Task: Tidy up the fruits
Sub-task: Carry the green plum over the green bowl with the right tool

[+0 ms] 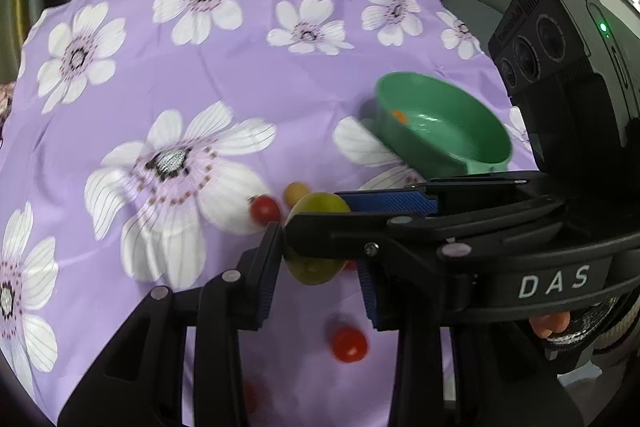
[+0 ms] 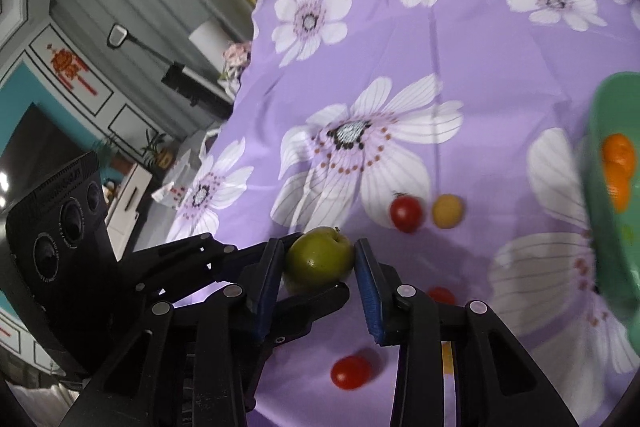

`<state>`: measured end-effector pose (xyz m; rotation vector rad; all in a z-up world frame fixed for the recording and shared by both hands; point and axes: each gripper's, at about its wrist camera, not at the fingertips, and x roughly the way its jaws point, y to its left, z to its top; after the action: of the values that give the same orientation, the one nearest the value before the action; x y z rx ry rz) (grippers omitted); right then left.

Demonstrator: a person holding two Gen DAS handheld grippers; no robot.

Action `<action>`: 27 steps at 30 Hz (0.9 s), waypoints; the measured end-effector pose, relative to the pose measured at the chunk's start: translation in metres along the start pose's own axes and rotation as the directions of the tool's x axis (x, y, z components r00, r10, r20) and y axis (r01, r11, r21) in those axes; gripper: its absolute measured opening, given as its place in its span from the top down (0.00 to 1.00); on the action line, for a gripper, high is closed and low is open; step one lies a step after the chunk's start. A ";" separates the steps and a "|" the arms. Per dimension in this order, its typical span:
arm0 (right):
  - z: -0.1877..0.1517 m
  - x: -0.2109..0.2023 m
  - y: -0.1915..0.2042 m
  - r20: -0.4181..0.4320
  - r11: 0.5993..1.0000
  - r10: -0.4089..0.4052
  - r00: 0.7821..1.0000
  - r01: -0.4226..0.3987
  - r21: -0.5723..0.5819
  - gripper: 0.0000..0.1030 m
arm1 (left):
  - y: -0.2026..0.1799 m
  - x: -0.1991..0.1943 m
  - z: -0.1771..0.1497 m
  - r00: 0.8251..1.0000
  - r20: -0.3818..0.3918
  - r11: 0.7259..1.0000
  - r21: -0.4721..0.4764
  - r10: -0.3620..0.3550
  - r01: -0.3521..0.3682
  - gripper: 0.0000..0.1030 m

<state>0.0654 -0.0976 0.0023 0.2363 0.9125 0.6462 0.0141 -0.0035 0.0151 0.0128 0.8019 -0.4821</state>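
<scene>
One green apple [image 2: 320,259] was above the purple flowered cloth [image 2: 460,67], and both the left gripper [image 1: 320,263] and the right gripper [image 2: 320,259] squeezed it. Three red tomatoes [image 2: 406,213] and one yellow fruit [image 2: 448,211] lay on the cloth near the one green bowl [image 1: 448,131] with orange fruit inside.

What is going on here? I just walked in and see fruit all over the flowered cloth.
A person is sorting fruit with two handheld grippers. The right gripper and the left gripper both have their pads against the same round green apple, which is off the purple flowered tablecloth. The green plastic bowl already holds some orange fruit. Small red tomatoes and a small yellow fruit lie loose on the cloth.
</scene>
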 end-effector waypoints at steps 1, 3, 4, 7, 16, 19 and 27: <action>-0.001 -0.006 -0.003 0.013 1.000 -0.004 1.000 0.004 0.003 0.63 | -0.006 0.001 0.003 1.000 0.004 1.000 0.010 -0.006 0.006 0.66; -0.002 -0.015 -0.007 0.034 1.000 -0.010 0.999 0.010 0.014 0.63 | -0.013 0.002 0.007 1.000 0.007 1.000 0.022 -0.015 0.015 0.66; -0.002 -0.020 -0.011 0.046 1.000 -0.013 0.999 0.012 0.022 0.63 | -0.019 0.004 0.011 1.000 0.008 0.999 0.034 -0.021 0.020 0.66; -0.005 -0.034 -0.019 0.075 0.999 -0.022 0.997 0.019 0.040 0.63 | -0.031 0.007 0.017 0.999 0.010 0.998 0.060 -0.032 0.031 0.66; -0.009 -0.071 -0.049 0.158 0.994 -0.058 0.986 0.042 0.104 0.63 | -0.067 0.027 0.043 0.997 0.001 0.987 0.143 -0.077 0.076 0.66; -0.008 -0.083 -0.061 0.185 0.990 -0.082 0.979 0.059 0.125 0.64 | -0.078 0.038 0.054 0.994 -0.005 0.982 0.153 -0.110 0.109 0.66; -0.004 -0.108 -0.098 0.240 0.977 -0.140 0.961 0.095 0.189 0.64 | -0.108 0.070 0.080 0.985 -0.026 0.968 0.184 -0.171 0.173 0.66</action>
<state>0.0552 -0.2414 0.0269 0.4102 0.7318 0.4130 0.0648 -0.1434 0.0408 0.1192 0.7692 -0.7205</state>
